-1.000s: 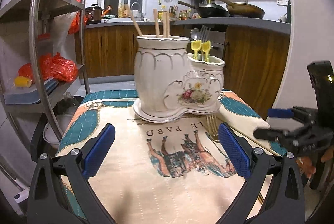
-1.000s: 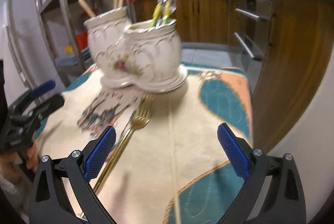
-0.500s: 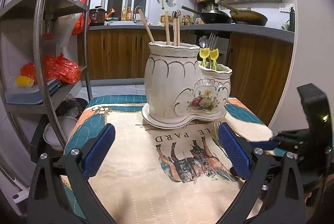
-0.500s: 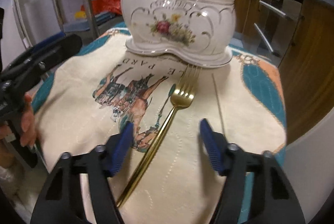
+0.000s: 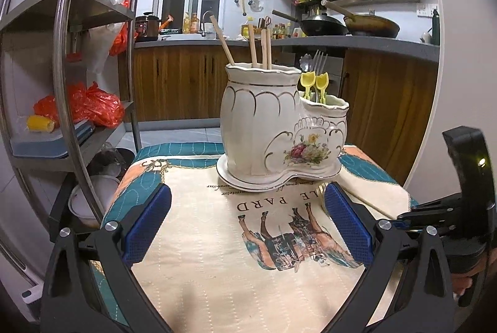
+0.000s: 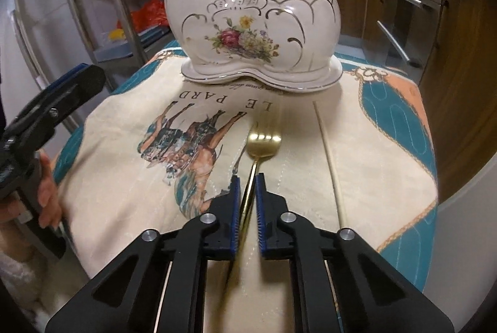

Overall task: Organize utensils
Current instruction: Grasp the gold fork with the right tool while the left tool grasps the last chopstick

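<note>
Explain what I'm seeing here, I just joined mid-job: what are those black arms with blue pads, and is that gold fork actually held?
There is no robot. A person holds one hand-held tool in each hand, and each tool carries a wide-angle camera looking forward along its two fingers.

In the left camera view, the left tool is open and empty above the printed cloth. The right tool appears at that picture's right edge.

In the right camera view, the right tool has its blue pads nearly together around the handle of the gold fork. I cannot tell whether the pads already press it. The fork seems to lie on the cloth.

Beside it lies a single pale chopstick. Behind stands the white ceramic utensil holder, already holding chopsticks and small cutlery.
</note>
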`<state>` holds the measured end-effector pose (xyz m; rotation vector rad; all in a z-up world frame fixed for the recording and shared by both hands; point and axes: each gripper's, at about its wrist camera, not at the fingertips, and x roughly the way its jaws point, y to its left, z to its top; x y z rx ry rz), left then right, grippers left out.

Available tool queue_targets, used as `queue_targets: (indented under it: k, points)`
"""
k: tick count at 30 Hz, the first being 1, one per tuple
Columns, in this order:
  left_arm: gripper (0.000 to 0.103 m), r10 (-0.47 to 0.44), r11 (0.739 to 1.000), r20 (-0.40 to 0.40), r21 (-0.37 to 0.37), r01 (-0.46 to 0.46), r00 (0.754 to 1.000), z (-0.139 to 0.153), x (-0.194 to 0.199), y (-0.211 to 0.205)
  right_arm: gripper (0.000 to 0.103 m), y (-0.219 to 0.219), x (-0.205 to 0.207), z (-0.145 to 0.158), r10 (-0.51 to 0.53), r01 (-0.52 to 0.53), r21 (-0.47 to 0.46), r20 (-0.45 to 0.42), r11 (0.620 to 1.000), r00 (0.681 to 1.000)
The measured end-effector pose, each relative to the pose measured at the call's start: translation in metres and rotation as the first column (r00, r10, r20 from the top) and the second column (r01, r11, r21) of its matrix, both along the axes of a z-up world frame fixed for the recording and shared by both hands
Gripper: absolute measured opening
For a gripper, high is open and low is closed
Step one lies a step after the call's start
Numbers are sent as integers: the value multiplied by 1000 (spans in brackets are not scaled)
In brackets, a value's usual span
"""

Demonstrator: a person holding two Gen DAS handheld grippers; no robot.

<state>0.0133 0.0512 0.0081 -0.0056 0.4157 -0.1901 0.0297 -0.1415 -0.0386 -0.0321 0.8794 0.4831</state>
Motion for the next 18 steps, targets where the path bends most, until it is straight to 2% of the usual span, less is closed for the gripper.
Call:
queue_targets:
  k: [6,11,18]
  points:
    - [97,11,1000,-7,6,-11,1000,-3,2,-5,7,-21,-7,12,17,-18,94,7,995,1000]
    - [97,11,999,-83,-49,-16,996,-1,9,-13,7,-50,-17,35,2,-14,174,69,985,998]
    - [97,-58,997,-206,-53,48,977,0,18,-60,7,-98,-34,58,-53,7,260,172,966,984]
